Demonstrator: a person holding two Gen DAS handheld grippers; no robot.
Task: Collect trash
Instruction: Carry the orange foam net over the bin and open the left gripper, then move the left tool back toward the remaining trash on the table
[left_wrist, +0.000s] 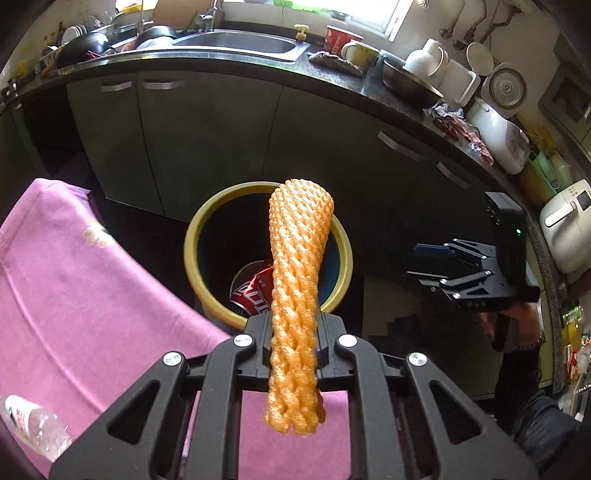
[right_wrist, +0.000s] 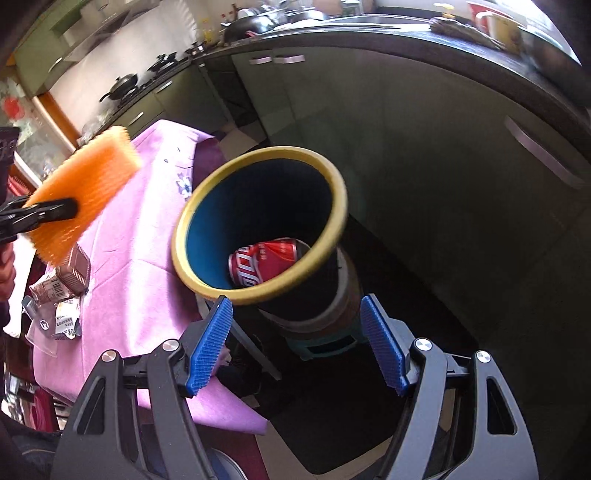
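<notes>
Left tongs (left_wrist: 293, 354) clamped narrow on the orange foam net (left_wrist: 297, 295), gripped about mid-length so it sticks out both above and below the pads. In the right wrist view the net (right_wrist: 85, 192) is motion-blurred, held in the air over the pink cloth (right_wrist: 147, 229), left of the bin.

Right tongs (right_wrist: 295, 347) wide, nothing between the blue pads (right_wrist: 208, 347). They point down at the bin from just in front of it. In the left view the right tongs (left_wrist: 436, 266) hang in the air to the right of the bin, also clear of everything.

Bin (right_wrist: 258, 295): yellow rim, blue inside, on the floor beside the cloth-covered surface. One crushed red can (right_wrist: 264, 260) lies at the bottom. In the left view the net's upper end overlaps the bin (left_wrist: 192, 254) opening and the can (left_wrist: 251, 291); can't tell from that whether it is actually over the mouth.

Still on the cloth: a plastic bottle (left_wrist: 33, 424) at the near-left edge, plus wrappers (right_wrist: 61, 317) and a small brown box (right_wrist: 75, 271) at the far-left edge.

Behind: dark kitchen surface (left_wrist: 229, 68) with a sink (left_wrist: 240, 42), green cupboards below.
</notes>
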